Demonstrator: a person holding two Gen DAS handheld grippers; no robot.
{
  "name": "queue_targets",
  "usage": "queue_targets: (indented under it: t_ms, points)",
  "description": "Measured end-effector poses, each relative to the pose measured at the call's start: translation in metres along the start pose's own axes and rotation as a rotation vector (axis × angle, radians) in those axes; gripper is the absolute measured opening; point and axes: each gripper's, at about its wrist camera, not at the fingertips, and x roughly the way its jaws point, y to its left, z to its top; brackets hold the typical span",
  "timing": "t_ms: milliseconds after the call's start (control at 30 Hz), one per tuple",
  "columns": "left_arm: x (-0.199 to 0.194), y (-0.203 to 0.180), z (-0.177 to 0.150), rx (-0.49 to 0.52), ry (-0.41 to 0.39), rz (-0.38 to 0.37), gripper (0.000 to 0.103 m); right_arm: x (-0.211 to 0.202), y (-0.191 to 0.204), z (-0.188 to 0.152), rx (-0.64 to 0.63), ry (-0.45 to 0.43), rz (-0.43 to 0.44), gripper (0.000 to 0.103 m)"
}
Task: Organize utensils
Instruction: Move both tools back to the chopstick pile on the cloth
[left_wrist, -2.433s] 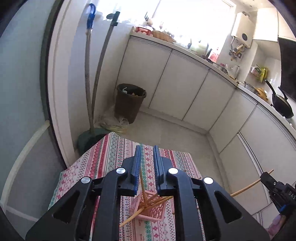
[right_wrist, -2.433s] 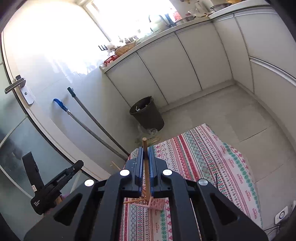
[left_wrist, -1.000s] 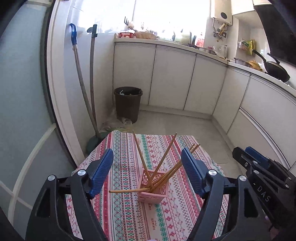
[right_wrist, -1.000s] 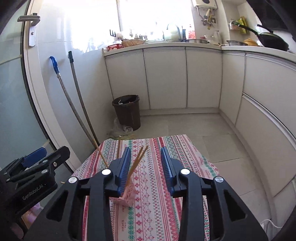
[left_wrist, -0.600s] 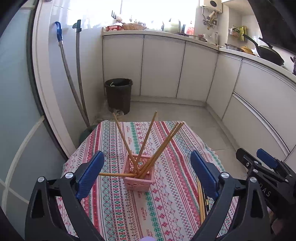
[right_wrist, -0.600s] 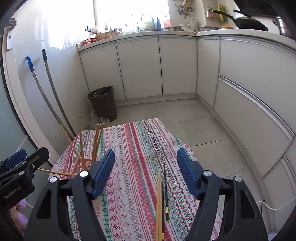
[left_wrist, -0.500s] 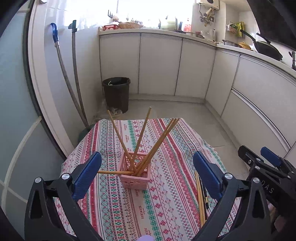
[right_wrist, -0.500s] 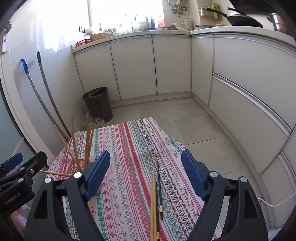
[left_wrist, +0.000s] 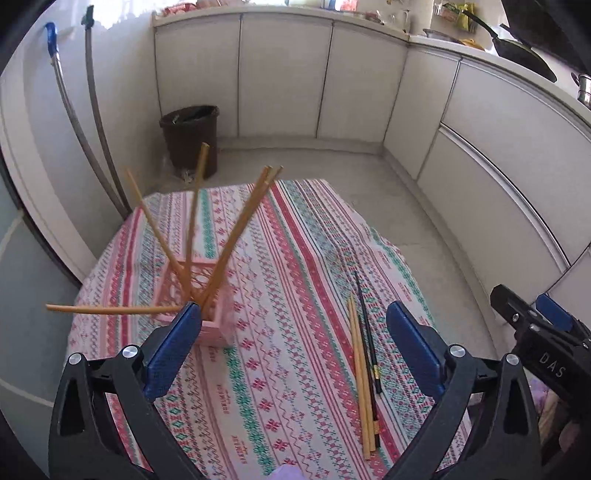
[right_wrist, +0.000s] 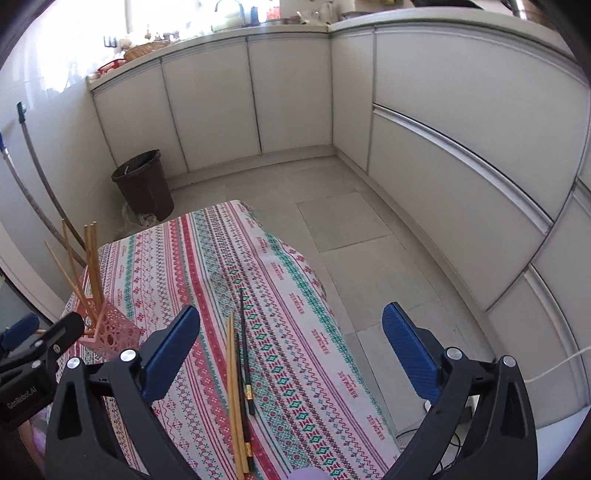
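Observation:
A pink perforated holder (left_wrist: 212, 295) stands on the left of the patterned tablecloth (left_wrist: 288, 258) with several wooden chopsticks (left_wrist: 236, 236) leaning out of it; one (left_wrist: 110, 309) sticks out sideways to the left. It also shows in the right wrist view (right_wrist: 114, 326). Wooden chopsticks (left_wrist: 360, 376) and black chopsticks (left_wrist: 365, 328) lie loose on the cloth at the right, also seen in the right wrist view (right_wrist: 236, 387). My left gripper (left_wrist: 291, 343) is open and empty above the cloth. My right gripper (right_wrist: 290, 347) is open and empty, above the loose chopsticks.
A dark waste bin (left_wrist: 190, 134) stands on the tiled floor beyond the table. Two mop handles (left_wrist: 92, 122) lean on the wall at the left. White cabinets (right_wrist: 461, 147) run along the back and right. A pan (left_wrist: 524, 55) sits on the counter.
Both grippers let go of their chopsticks into the holder, opened wide and drew back. Both views have swung right and down towards the loose chopsticks.

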Motion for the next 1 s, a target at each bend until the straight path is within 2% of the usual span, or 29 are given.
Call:
queue_targets:
  t_ms: [200, 267, 367, 533, 600, 667, 767, 900, 1000]
  points:
    - [0.070, -0.029, -0.004, -0.023, 0.240, -0.102, 0.096, 0.006, -0.038, 0.004, 0.118, 0.045, 0.024, 0.096]
    - [0.092, -0.035, -0.003, -0.048, 0.294, -0.107, 0.096, 0.009, -0.047, 0.005, 0.150, 0.065, 0.043, 0.096]
    - [0.117, -0.041, 0.000, -0.061, 0.335, -0.098, 0.096, 0.011, -0.058, 0.007, 0.204, 0.086, 0.080, 0.096]
    - [0.158, -0.043, 0.001, -0.060, 0.394, -0.041, 0.094, 0.016, -0.065, 0.010, 0.235, 0.103, 0.122, 0.096]
    - [0.175, -0.042, -0.002, -0.077, 0.427, -0.033, 0.076, 0.018, -0.065, 0.010, 0.238, 0.116, 0.138, 0.096]
    - [0.188, -0.041, -0.004, -0.098, 0.461, -0.039, 0.065, 0.022, -0.066, 0.010, 0.241, 0.133, 0.151, 0.096]
    - [0.196, -0.040, -0.005, -0.112, 0.459, -0.031, 0.061, 0.026, -0.069, 0.010, 0.249, 0.147, 0.159, 0.096]
    - [0.198, -0.041, -0.006, -0.095, 0.435, -0.003, 0.050, 0.030, -0.074, 0.009, 0.265, 0.159, 0.167, 0.096]
    - [0.202, -0.040, -0.007, -0.090, 0.443, 0.003, 0.048, 0.033, -0.077, 0.008, 0.279, 0.167, 0.172, 0.096]
